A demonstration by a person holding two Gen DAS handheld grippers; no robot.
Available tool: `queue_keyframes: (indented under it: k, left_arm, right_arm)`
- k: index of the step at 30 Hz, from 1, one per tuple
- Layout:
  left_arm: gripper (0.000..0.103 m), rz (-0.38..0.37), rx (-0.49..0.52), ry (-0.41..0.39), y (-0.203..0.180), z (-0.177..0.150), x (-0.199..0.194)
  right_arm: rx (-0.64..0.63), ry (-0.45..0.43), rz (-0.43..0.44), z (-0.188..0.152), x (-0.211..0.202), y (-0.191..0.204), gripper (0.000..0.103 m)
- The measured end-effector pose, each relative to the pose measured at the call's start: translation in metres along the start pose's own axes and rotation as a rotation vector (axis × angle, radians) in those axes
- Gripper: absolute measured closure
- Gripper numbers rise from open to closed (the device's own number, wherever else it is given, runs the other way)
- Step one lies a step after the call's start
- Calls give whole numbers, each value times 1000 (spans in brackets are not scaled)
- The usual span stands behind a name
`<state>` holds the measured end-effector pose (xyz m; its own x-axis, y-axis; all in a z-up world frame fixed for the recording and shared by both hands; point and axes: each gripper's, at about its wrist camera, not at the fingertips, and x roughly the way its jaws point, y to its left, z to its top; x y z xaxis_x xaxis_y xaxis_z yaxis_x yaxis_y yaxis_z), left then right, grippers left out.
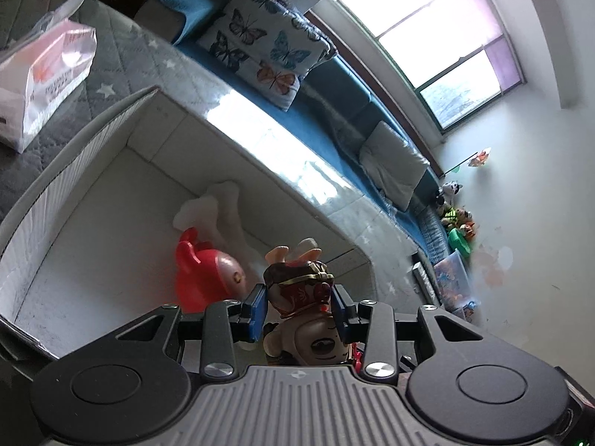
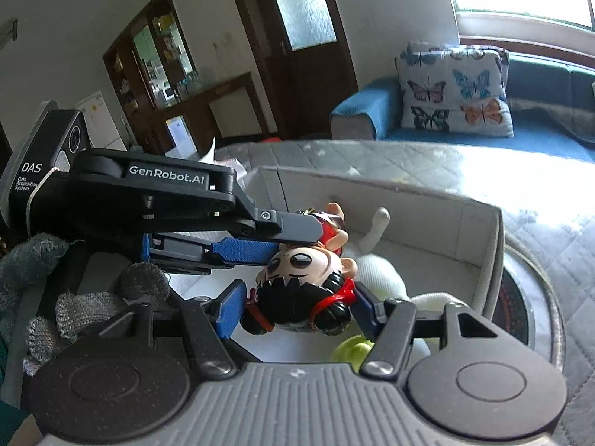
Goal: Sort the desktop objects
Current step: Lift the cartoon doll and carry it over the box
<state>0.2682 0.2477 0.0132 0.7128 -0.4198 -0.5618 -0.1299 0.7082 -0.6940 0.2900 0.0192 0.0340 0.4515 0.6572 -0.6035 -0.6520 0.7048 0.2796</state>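
Note:
A small figurine (image 1: pixel 308 338) with black hair, a pale face and a red-and-gold outfit hangs over an open white box (image 1: pixel 111 193). My left gripper (image 1: pixel 299 297) is shut on its body, feet pointing away from the camera. In the right wrist view the figurine (image 2: pixel 297 264) appears upside down. There the left gripper (image 2: pixel 293 239) comes in from the left. My right gripper (image 2: pixel 299 306) has a blue pad pressed on each side of the black hair. A gloved hand (image 2: pixel 93 304) holds the left tool.
Inside the box (image 2: pixel 427 223) lie a red toy (image 1: pixel 208 278), a white plush (image 1: pixel 212 208) and a yellow-green piece (image 2: pixel 349 353). A tissue pack (image 1: pixel 44 74) sits on the quilted grey cover. A blue sofa with a butterfly pillow (image 1: pixel 267 44) stands behind.

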Motion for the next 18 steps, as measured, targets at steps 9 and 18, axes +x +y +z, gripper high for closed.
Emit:
queue_keyframes:
  k: [9,18]
  left_arm:
    - [63,5,27,33,4,-8,5]
    - [65,45,67,27,2,-10,7]
  right_arm:
    - [-13,56,-10,-5,11,1,38]
    - [-70,60,-31,-11,8,8,33]
